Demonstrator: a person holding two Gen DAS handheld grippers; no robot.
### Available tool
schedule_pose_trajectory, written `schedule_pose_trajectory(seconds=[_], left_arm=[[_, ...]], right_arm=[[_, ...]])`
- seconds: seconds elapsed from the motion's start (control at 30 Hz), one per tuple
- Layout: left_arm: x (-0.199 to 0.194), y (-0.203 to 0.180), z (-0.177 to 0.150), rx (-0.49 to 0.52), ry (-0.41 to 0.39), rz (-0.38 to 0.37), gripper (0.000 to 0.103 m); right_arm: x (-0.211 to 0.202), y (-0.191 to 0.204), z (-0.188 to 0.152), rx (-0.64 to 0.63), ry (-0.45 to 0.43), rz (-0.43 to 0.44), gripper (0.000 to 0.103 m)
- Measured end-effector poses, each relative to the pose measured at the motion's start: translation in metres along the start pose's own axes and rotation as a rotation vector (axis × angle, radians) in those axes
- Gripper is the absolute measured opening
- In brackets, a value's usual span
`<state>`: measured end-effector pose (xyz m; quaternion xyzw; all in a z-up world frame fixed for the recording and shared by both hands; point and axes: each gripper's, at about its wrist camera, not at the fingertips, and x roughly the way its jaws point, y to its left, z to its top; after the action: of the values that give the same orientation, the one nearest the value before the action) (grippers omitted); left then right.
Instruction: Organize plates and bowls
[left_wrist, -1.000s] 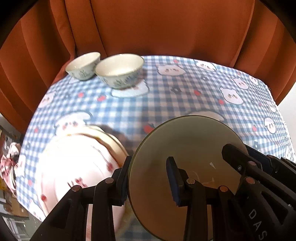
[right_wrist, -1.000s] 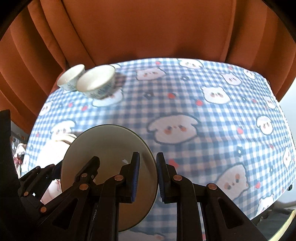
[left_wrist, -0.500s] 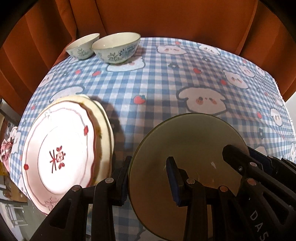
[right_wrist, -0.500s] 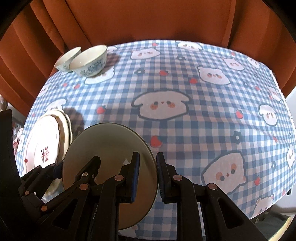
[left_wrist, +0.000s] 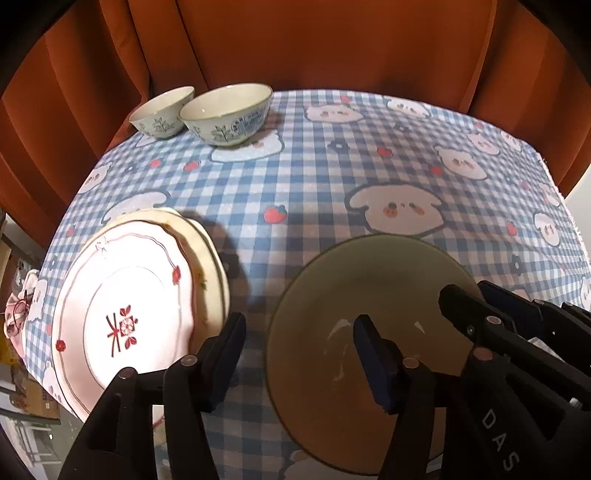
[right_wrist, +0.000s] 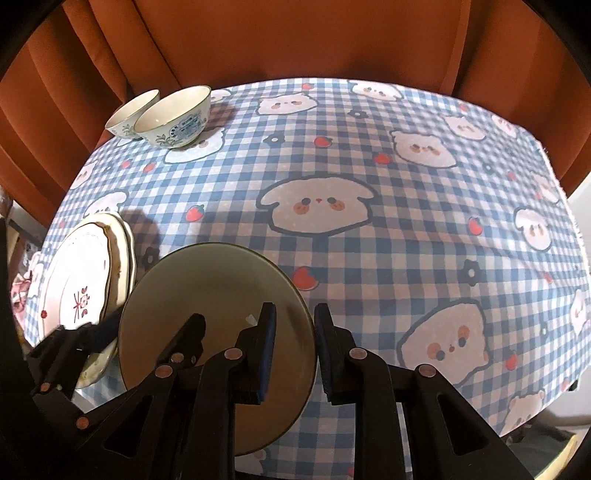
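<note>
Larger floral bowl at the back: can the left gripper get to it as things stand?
Probably yes. The left gripper has just opened off the olive plate, so it carries nothing. Bare tablecloth lies between it and the larger bowl; the smaller bowl crowds one side.

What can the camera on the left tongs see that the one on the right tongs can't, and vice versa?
Only left: the letters DAS on a black body at lower right. Only right: the bear face printed near the cloth's close right corner. Both: the olive plate, its rim between the left tongs and right tongs, whose jaws have just been opening; stacked pink plates; two bowls; orange curtain.
</note>
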<state>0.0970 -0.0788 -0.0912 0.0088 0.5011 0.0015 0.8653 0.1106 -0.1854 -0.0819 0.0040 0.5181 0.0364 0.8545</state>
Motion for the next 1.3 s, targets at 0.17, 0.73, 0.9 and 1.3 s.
schedule_pose_trajectory(seconds=[0.17,0.73,0.9,1.3], left_arm=[[-0.013,0.018,0.004,-0.011,-0.046,-0.031,0.080],[-0.058,0.109,0.000,-0.004,-0.187,-0.078,0.085],[-0.062,0.141,-0.003,-0.001,-0.200,-0.066,0.085],[-0.048,0.180,0.018,-0.042,-0.151,-0.076,0.078]], right_arm=[[-0.013,0.006,0.003,0.024,-0.048,-0.036,0.068],[-0.073,0.096,-0.005,0.049,-0.229,-0.090,0.080],[-0.076,0.129,-0.008,0.052,-0.248,-0.074,0.081],[-0.061,0.172,0.014,0.037,-0.225,-0.045,0.086]])
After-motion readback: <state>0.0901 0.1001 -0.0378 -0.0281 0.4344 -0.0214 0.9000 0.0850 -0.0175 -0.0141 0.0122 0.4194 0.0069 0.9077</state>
